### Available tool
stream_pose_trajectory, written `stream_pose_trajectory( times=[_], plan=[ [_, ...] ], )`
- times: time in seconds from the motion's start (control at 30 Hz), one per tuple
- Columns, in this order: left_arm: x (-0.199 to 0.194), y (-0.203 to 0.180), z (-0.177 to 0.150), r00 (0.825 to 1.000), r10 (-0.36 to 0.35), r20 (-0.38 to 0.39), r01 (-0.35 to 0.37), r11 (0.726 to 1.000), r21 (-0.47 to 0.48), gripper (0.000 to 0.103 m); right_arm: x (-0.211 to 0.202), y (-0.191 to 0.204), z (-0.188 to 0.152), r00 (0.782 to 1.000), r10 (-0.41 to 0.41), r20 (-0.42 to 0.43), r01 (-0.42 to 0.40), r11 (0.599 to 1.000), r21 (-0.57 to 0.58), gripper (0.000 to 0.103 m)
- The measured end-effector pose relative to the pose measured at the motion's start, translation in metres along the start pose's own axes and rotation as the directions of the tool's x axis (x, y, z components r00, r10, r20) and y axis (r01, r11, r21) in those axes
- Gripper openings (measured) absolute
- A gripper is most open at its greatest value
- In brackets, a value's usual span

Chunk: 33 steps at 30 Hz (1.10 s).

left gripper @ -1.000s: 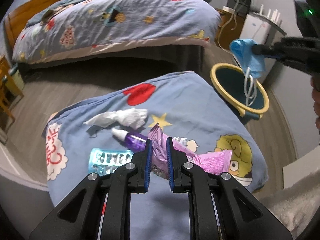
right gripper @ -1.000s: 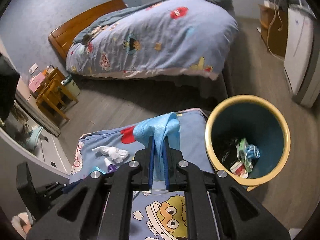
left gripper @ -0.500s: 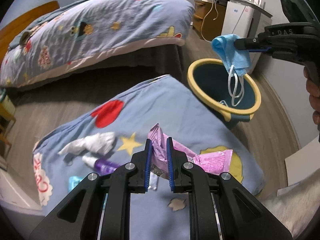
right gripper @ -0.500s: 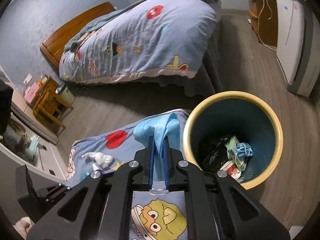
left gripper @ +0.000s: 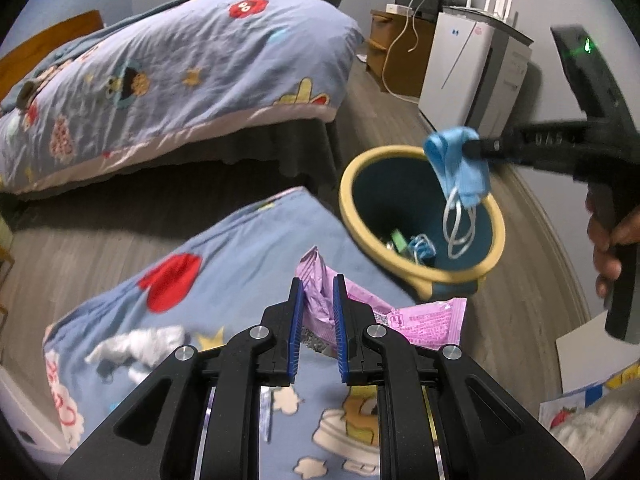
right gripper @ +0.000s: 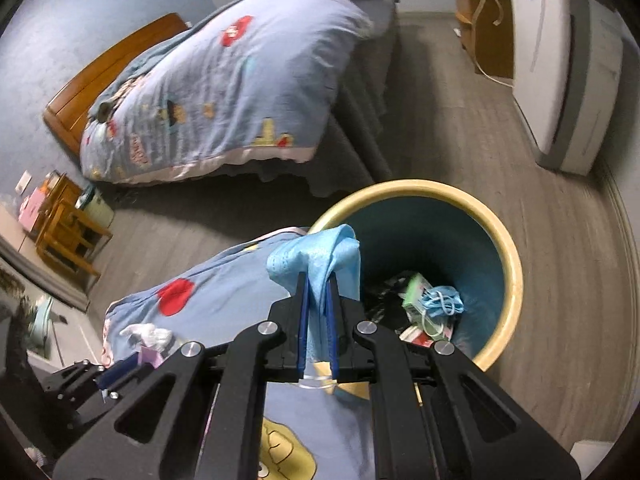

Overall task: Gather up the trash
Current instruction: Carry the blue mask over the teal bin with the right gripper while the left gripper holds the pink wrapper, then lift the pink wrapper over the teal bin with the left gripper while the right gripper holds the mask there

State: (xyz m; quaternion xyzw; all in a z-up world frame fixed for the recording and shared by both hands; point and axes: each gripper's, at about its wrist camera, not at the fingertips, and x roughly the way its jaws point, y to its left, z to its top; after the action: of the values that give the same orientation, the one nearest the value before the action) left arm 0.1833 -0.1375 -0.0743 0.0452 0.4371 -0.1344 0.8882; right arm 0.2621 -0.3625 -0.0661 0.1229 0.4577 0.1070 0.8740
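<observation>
1. Two grippers are each clamped on one piece of trash.
2. The left gripper [left gripper: 316, 300] pinches a crumpled purple plastic wrapper [left gripper: 424, 322], above the blue cartoon blanket [left gripper: 240, 248], left of the round teal bin with yellow rim [left gripper: 420, 276].
3. The right gripper [right gripper: 318, 292] pinches a light blue face mask [right gripper: 320, 256] over the bin's [right gripper: 516, 280] opening; the ear loops [left gripper: 458, 228] hang inside the rim.
4. Other trash lies on the bin's bottom.

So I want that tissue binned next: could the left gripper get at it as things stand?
Probably not yet: the left gripper is shut on the purple wrapper. The crumpled tissue lies uncovered on the blanket, so the way is otherwise free.
</observation>
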Motion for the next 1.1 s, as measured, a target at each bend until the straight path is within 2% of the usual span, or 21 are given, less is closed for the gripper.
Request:
stream_pose_trajectory(
  times=[0.3, 0.47, 0.6, 0.7, 0.73, 0.77, 0.83, 0.9, 0.97, 1.0, 1.1],
  plan=[
    [0.018, -0.011, 0.018, 0.999, -0.033, 0.018, 0.033, 0.999, 0.018, 0.015, 0.012, -0.04, 0.002, 0.996, -0.085, 0.005, 0.084, 0.991, 0.109, 0.008],
    [0.032, -0.023, 0.022, 0.998, -0.055, 0.011, 0.054, 0.998, 0.041, 0.015, 0.015, -0.058, 0.005, 0.996, -0.087, 0.019, 0.083, 0.983, 0.161, 0.008],
    [0.039, -0.022, 0.011, 0.998, -0.063, -0.006, 0.063, 0.998, 0.029, 0.015, 0.019, -0.063, 0.003, 0.997, -0.079, 0.001, 0.077, 0.981, 0.177, 0.008],
    [0.054, -0.016, -0.01, 0.995, -0.062, -0.073, 0.062, 0.998, 0.007, 0.016, 0.02, -0.063, 0.003, 0.997, -0.074, 0.001, 0.072, 0.981, 0.181, 0.008],
    [0.058, -0.013, -0.019, 0.994, -0.063, -0.094, 0.063, 0.998, -0.003, 0.023, 0.02, -0.063, 0.003, 0.998, -0.068, 0.0, 0.067, 0.981, 0.184, 0.008],
    [0.061, -0.012, -0.025, 0.992, -0.065, -0.108, 0.064, 0.998, -0.013, 0.037, 0.021, -0.061, 0.003, 0.998, -0.067, 0.0, 0.066, 0.981, 0.184, 0.008],
    [0.069, -0.008, -0.039, 0.989, -0.064, -0.133, 0.059, 0.998, -0.037, 0.051, 0.021, -0.059, 0.003, 0.998, -0.068, 0.0, 0.067, 0.982, 0.179, 0.008],
    [0.079, -0.004, -0.045, 0.985, -0.055, -0.161, 0.047, 0.997, -0.053, 0.054, 0.022, -0.058, 0.004, 0.998, -0.066, 0.0, 0.065, 0.982, 0.178, 0.008],
    [0.086, -0.002, -0.05, 0.981, -0.065, -0.184, 0.051, 0.996, -0.078, 0.064, 0.021, -0.055, 0.004, 0.998, -0.066, 0.003, 0.065, 0.983, 0.171, 0.008],
    [0.09, -0.001, -0.053, 0.978, -0.073, -0.193, 0.056, 0.994, -0.096, 0.065, 0.021, -0.055, 0.004, 0.998, -0.066, 0.003, 0.065, 0.983, 0.169, 0.008],
    [0.099, -0.002, -0.057, 0.977, -0.069, -0.202, 0.044, 0.991, -0.125, 0.073, 0.021, -0.053, 0.004, 0.998, -0.069, 0.004, 0.068, 0.984, 0.162, 0.008]
  ],
)
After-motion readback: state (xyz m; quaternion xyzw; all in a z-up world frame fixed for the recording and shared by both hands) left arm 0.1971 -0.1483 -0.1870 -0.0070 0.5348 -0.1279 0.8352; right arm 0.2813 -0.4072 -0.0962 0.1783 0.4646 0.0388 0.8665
